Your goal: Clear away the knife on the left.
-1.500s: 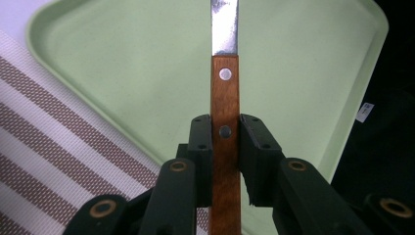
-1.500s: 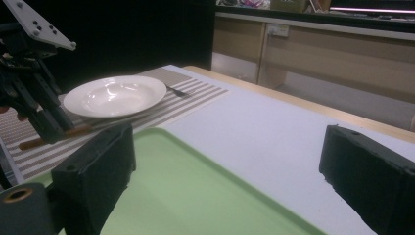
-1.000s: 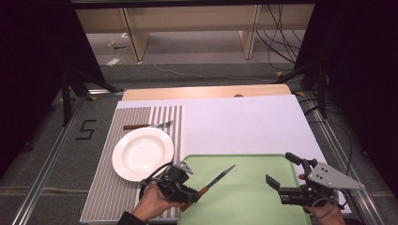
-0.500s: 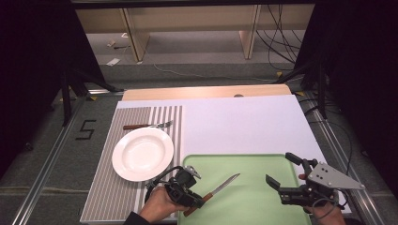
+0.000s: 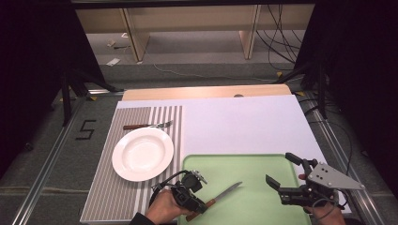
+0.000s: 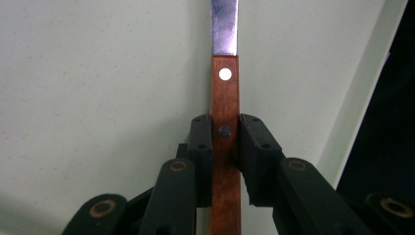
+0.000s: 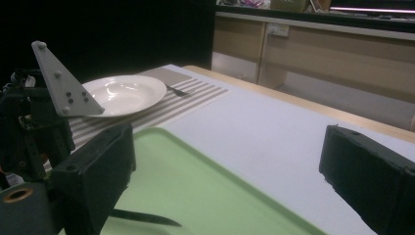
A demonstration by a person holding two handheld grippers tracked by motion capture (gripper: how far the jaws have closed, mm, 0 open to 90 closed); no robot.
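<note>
From the high view, the left gripper (image 5: pixel 206 205) sits low at the near edge of the pale green plastic tray (image 5: pixel 253 164), its jaws clamped on the brown wooden handle of a steel-bladed table knife (image 5: pixel 220 195). The knife slants up and to the right, its blade over the tray. The right gripper (image 5: pixel 280 174) hovers over the tray's right side with its 2 jaws spread wide and nothing between them. To the left of the tray lies a grey-and-white striped placemat (image 5: pixel 101 199) bearing a round white ceramic plate (image 5: pixel 142 153), and beyond the plate a fork with a brown wooden handle (image 5: pixel 147 125).

In the left gripper view, the 2 black pads (image 6: pixel 200 147) press on both sides of the knife's handle (image 6: pixel 225 161), just below a dark rivet; the blade runs straight ahead over the green tray (image 6: pixel 98 98).

In the right gripper view, the jaws stand far apart over the tray (image 7: pixel 195 186). The left gripper's body (image 7: pixel 29 132) sits at the left, the knife's tip (image 7: pixel 147 218) low beside it, the plate (image 7: pixel 125 94) behind.
</note>
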